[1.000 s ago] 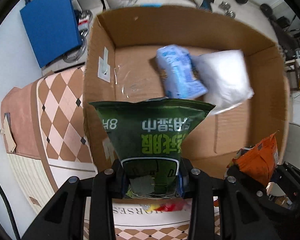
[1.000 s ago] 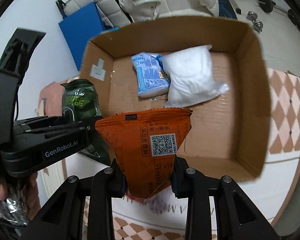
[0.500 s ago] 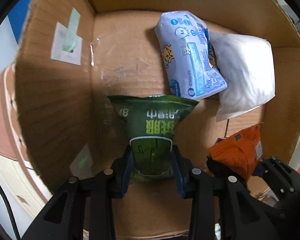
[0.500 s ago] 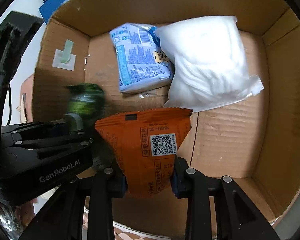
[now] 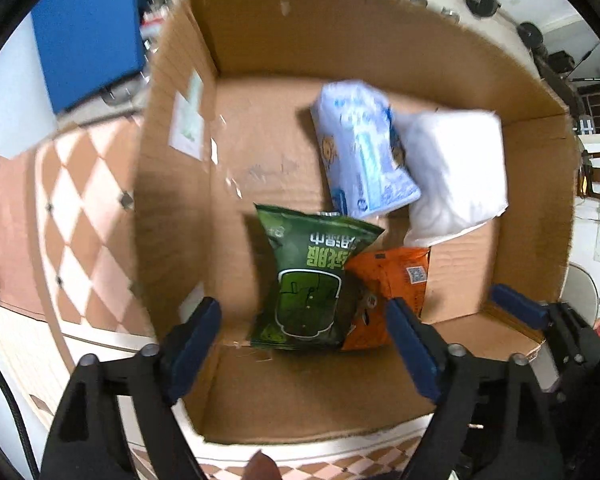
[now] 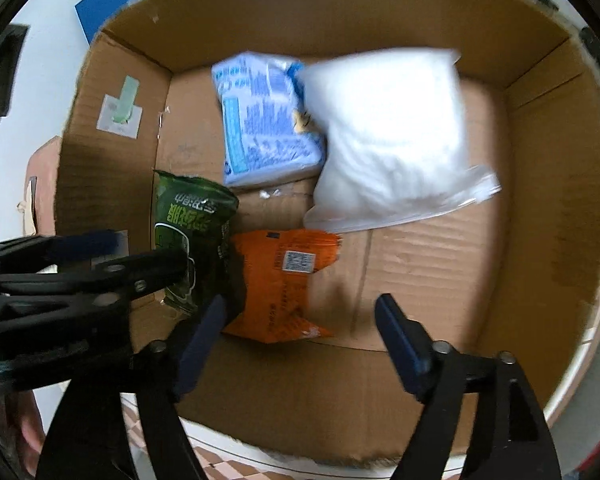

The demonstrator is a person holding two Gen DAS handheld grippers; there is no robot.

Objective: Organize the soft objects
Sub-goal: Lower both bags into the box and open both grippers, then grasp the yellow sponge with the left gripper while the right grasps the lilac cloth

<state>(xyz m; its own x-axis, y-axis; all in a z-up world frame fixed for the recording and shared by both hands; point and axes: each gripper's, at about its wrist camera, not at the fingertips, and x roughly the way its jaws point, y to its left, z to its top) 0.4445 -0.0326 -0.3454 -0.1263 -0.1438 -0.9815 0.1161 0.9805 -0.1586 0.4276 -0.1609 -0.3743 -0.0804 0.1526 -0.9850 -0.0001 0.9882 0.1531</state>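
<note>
A green snack bag (image 5: 312,276) lies on the floor of the cardboard box (image 5: 260,140), overlapping an orange snack bag (image 5: 392,280) on its right. Behind them lie a blue-and-white pack (image 5: 364,148) and a white soft pack (image 5: 456,176). My left gripper (image 5: 304,336) is open and empty above the box's near edge. In the right wrist view my right gripper (image 6: 300,328) is open and empty over the orange bag (image 6: 284,280), with the green bag (image 6: 188,220), blue pack (image 6: 264,120) and white pack (image 6: 388,136) beyond. The left gripper (image 6: 120,256) reaches in from the left.
The box (image 6: 540,200) has tall walls all round and a taped label (image 6: 120,112) on its left wall. It stands on a checkered pink-and-white surface (image 5: 80,220). A blue panel (image 5: 84,28) stands behind at the left.
Both grippers have opened and let go of their bags, which now lie on the box floor. Both grippers have pulled back and up toward the near edge.
</note>
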